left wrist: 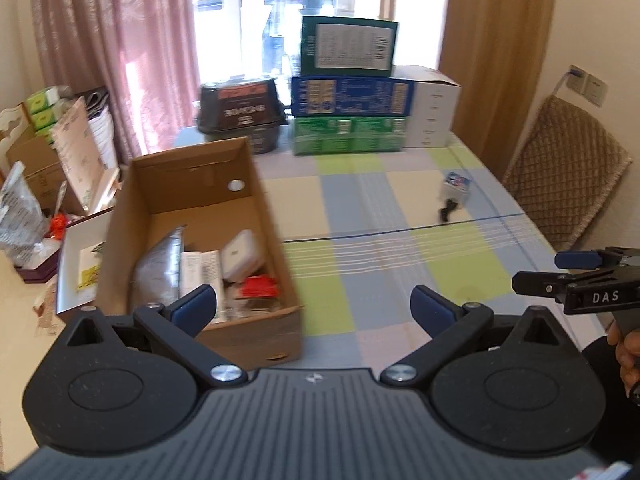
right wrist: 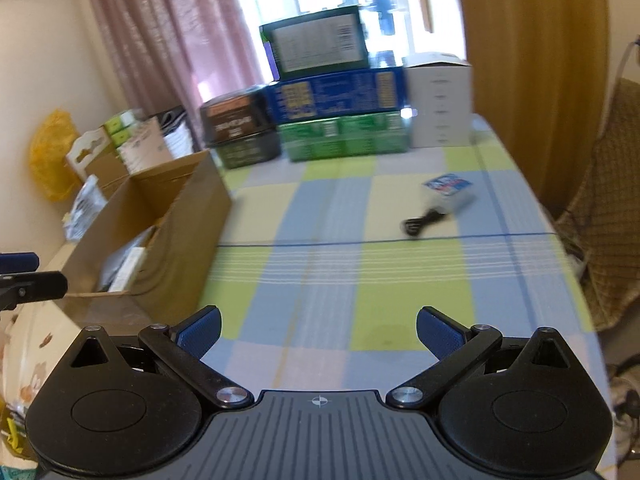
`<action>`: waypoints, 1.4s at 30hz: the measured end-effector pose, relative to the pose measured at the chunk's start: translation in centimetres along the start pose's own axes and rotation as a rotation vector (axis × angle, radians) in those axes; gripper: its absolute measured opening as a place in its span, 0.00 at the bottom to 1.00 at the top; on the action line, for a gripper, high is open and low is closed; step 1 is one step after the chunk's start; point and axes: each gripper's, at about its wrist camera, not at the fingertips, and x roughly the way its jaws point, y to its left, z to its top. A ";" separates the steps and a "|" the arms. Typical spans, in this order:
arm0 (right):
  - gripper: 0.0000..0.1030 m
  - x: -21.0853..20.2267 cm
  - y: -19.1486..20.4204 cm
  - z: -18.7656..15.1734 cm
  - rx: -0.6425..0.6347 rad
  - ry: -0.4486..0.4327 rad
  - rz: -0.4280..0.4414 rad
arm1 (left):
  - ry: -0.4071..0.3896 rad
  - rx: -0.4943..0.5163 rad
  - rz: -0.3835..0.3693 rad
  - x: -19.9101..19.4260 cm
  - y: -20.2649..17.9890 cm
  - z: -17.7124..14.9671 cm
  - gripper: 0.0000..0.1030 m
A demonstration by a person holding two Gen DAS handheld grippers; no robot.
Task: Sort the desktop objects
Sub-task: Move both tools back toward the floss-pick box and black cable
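Hovering over the checked table (left wrist: 360, 272), both grippers are gaping wide with nothing in them: left gripper (left wrist: 314, 306), right gripper (right wrist: 318, 330). Small packet (right wrist: 448, 190) with a black cord is sitting mid-table, well apart from the cardboard box (left wrist: 200, 320) that's holding sorted bits.

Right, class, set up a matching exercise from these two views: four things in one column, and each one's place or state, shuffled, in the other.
Things:
1. cardboard box
2. small packet with black cable
3. dark green box
4. left gripper

Places or states:
A. on top of the stack at the table's far end
B. open, nothing between its fingers
C. at the table's left edge, holding sorted items
D. lying alone on the checked cloth, right of the middle

Pairs: 1-C, 2-D, 3-A, 4-B
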 end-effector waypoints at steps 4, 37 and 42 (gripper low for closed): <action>0.98 -1.4 -2.4 0.1 0.020 -0.018 -0.028 | 0.005 0.040 -0.045 0.8 -2.8 0.5 0.99; 0.89 10.8 -18.7 8.4 -0.227 0.023 -0.014 | 0.091 0.334 -0.239 22.2 -18.0 8.2 0.84; 0.82 14.7 -20.0 10.0 -0.257 0.037 0.043 | 0.104 0.345 -0.264 26.6 -18.7 8.8 0.77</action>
